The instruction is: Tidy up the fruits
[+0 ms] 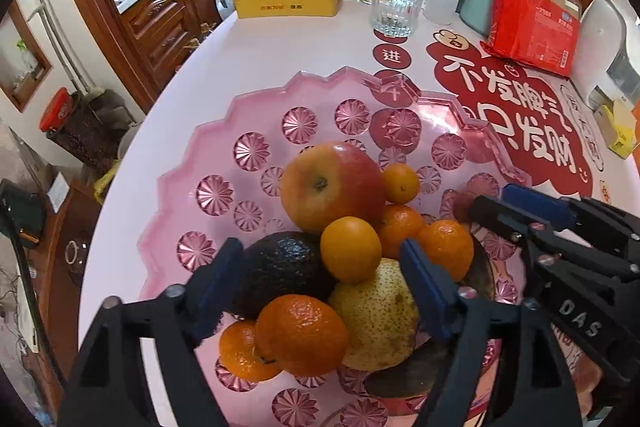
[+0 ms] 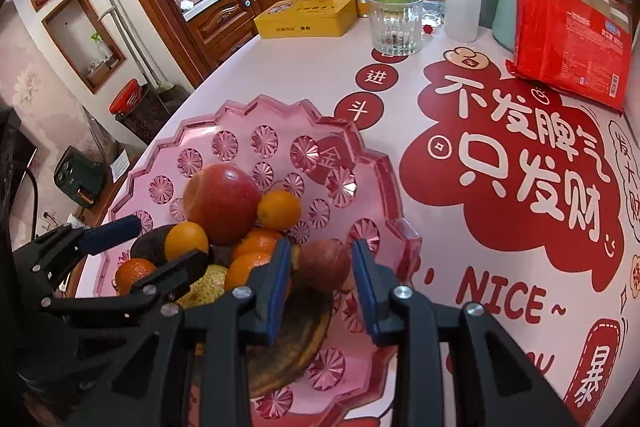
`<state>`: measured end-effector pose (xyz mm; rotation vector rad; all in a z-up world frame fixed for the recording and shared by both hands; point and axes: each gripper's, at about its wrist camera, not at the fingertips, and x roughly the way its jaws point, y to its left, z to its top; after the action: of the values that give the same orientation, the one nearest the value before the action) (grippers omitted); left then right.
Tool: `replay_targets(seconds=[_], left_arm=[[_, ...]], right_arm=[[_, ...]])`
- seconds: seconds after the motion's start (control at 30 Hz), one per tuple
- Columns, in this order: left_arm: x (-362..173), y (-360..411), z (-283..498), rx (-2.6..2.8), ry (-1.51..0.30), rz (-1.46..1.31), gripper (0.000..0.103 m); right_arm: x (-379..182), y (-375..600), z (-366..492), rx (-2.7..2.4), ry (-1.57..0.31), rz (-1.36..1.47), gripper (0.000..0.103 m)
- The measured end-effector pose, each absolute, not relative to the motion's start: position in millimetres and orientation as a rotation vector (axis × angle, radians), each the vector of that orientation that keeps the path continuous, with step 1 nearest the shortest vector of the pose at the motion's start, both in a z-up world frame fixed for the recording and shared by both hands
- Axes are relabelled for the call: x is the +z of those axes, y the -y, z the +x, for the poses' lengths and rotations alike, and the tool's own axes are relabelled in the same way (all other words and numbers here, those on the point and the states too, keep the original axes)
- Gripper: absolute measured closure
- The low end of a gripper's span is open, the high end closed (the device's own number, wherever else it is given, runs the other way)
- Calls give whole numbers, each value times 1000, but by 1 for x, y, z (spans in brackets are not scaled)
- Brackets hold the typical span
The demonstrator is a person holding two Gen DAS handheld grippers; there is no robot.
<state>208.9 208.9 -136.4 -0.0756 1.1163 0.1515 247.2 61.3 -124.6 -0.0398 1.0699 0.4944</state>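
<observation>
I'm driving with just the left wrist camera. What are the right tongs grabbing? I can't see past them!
Observer: The right tongs are shut on a dark red round fruit, by the right rim of the pink bowl.
Operator: Are there any English words over there?
Observer: Yes, the word NICE is printed in red, right of the bowl.
Operator: Is anything hiding near the glass?
Observer: A tiny red object sits just right of the glass.

Pink star-cut bowl (image 1: 256,151), red apple (image 1: 330,185), orange tangerines (image 1: 302,335).
</observation>
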Motion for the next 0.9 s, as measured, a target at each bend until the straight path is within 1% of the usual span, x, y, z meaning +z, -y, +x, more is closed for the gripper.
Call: replay_targets(seconds=[0.03,0.1,0.2,0.37,0.53,0.9], left_arm=[[-136,-209,208,156,-1118,-74,16],[-135,-209,205,164,-1120,-71,16],[-136,-208,202,168,-1134,-56,11],[-129,-207,195,179,-1134,-53,11],[-114,-200,185,176,-1109,-42,7],[-64,-163,144,139,-1021,-28,6]], right_arm=[[-123,-59,246,498,-1066,-35,70],[-121,-55,245,499,-1061,-29,69],[-115,-49,242,498,-1047,-23,67],[-109,-42,238,500,-1045,-9,66],[-98,-34,229,500,-1027,-12,66],[-49,0,187,490,-931,-31,66]])
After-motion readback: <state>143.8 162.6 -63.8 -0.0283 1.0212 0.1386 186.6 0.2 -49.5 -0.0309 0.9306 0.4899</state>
